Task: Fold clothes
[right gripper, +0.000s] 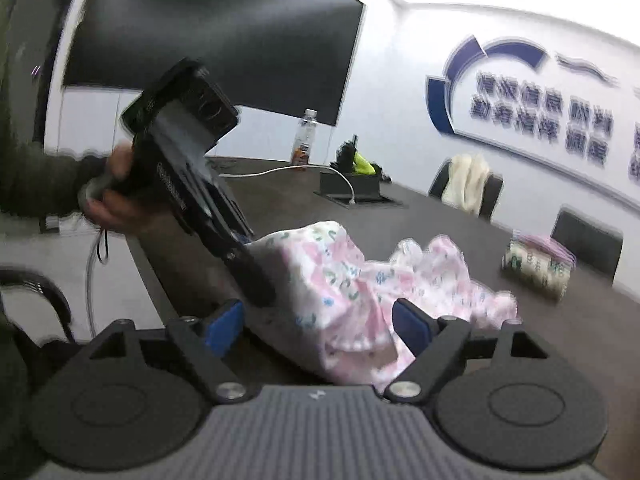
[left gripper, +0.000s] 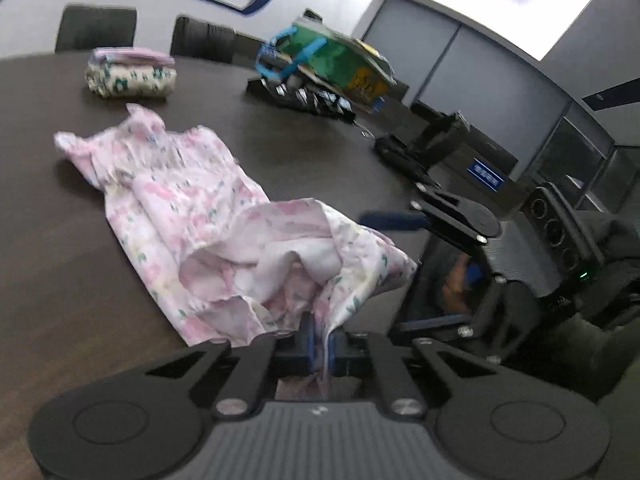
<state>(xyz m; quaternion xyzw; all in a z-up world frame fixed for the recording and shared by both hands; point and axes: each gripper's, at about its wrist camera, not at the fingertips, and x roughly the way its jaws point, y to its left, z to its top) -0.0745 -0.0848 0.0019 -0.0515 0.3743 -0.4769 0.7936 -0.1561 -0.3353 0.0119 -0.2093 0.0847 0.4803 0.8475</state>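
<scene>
A pink floral garment [left gripper: 192,216] lies crumpled on the dark table [left gripper: 52,280]. My left gripper [left gripper: 322,350] is shut on the near edge of its cloth, which bunches up between the blue pads. In the right wrist view, a hand holds that left gripper [right gripper: 256,276] at the left edge of the garment [right gripper: 360,280]. My right gripper [right gripper: 318,324] stands open, its blue pads [right gripper: 224,326] wide apart, with the garment lying just ahead of and between them without being pressed. The right gripper [left gripper: 414,270] also shows at the garment's right corner.
A folded stack of clothes [left gripper: 130,74] sits at the far side of the table. A colourful bag [left gripper: 332,60] and black stands lie beyond. A bottle [right gripper: 306,136], a black box with a white cable [right gripper: 352,188] and chairs [right gripper: 588,240] line the far edge.
</scene>
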